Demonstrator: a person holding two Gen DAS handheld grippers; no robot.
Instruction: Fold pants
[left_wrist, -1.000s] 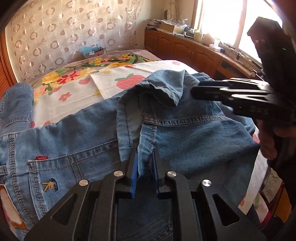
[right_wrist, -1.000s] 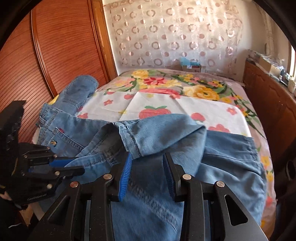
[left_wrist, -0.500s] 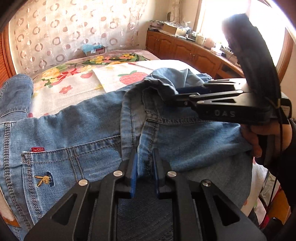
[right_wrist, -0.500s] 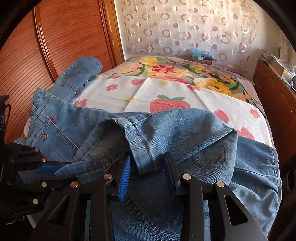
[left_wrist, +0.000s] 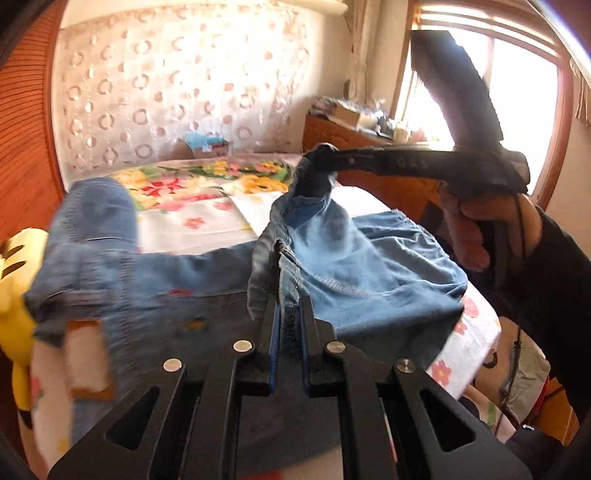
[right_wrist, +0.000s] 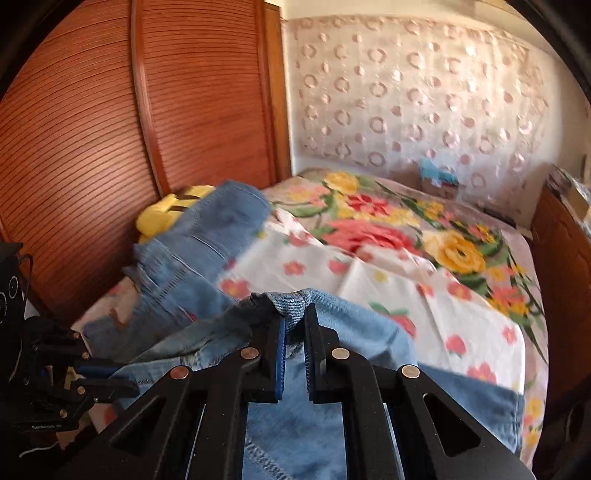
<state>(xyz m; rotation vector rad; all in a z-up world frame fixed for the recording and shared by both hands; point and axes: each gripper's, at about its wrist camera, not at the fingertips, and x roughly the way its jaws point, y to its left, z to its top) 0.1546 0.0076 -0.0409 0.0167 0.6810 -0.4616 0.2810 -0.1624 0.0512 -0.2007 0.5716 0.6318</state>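
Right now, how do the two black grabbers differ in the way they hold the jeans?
The left gripper pinches a stitched seam low down, near the bulk of the jeans, while the right gripper holds a bunched hem edge lifted clear above the bed. The left gripper is fully clamped; the right gripper's jaws are closing, denim already between them. Both have black fingers with blue pads and grip the same pair.

Blue denim jeans (left_wrist: 369, 266), faded pale on the raised fold, darker in the shade near the bed's near edge, with lighter stitching along the seams. The bedsheet (right_wrist: 424, 280) is white, dotted with pink and red flowers, then big yellow and red blooms with green leaves toward the far edge. A yellow soft toy (right_wrist: 166, 214) at the left edge. Curtain (right_wrist: 406, 92) white with pinkish rings. Wardrobe (right_wrist: 110, 129) reddish-brown, finely ribbed. Black grippers, blue pads (right_wrist: 281, 354).
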